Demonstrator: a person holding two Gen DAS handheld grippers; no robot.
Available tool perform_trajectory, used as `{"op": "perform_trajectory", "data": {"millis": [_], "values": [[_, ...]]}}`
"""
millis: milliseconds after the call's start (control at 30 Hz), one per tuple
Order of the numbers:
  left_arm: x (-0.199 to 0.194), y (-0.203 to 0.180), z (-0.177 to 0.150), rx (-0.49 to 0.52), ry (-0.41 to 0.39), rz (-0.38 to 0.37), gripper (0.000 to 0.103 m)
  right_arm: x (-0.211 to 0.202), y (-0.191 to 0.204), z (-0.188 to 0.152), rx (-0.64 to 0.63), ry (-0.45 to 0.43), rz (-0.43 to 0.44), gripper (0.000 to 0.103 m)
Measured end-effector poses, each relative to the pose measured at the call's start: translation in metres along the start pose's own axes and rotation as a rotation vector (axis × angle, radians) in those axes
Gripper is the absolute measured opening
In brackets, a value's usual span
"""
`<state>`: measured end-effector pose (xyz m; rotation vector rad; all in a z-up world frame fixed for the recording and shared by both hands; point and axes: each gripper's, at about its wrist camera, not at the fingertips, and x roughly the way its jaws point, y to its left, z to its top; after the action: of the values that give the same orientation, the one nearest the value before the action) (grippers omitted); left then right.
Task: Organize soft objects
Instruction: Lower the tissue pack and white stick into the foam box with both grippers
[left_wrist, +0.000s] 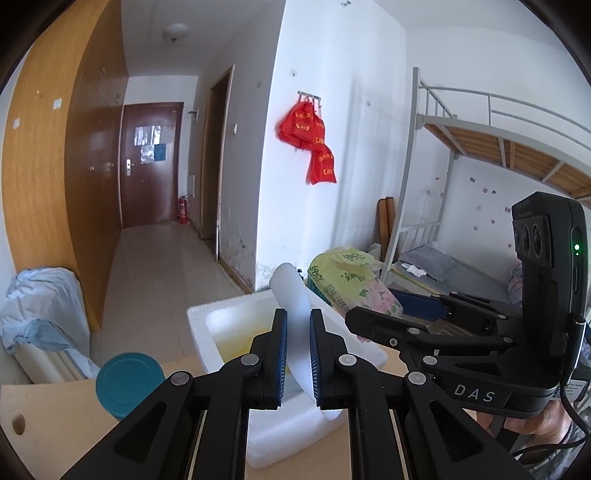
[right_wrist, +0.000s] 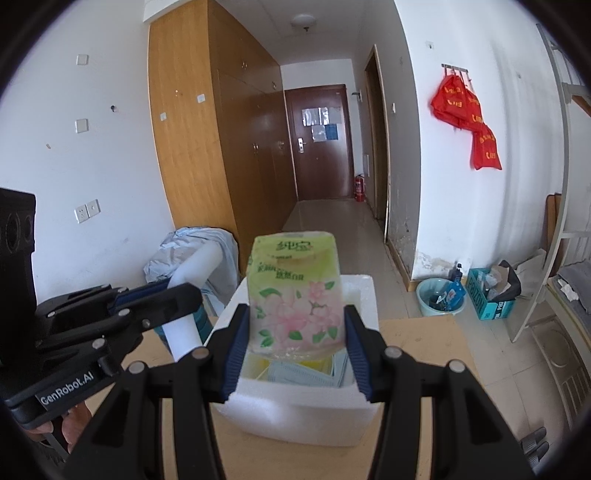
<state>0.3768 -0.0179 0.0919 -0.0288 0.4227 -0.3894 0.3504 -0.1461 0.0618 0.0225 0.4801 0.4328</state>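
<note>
Tissue pack (right_wrist: 295, 295) hides foam box (right_wrist: 364, 295) interior; contents unclear.

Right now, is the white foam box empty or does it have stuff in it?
Not empty: inside the white foam box, flat pale blue and yellow items lie under the green floral tissue pack held above it.

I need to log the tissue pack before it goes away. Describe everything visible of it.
The tissue pack is a soft plastic-wrapped block, pale green at the top with green printed lettering and pink flowers with green leaves lower down. It stands upright, clamped at its lower sides between the blue pads of the right tool, held above the open white foam box. Nothing else visibly touches it.
</note>
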Motion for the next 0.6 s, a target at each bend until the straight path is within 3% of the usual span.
{"op": "perform_trajectory", "data": {"millis": [600], "values": [[0.048,0.020,0.001,-0.006,0.068,0.006,0.012,0.034,-0.009,0.006,-0.001,0.064,-0.030,0.055]]}}
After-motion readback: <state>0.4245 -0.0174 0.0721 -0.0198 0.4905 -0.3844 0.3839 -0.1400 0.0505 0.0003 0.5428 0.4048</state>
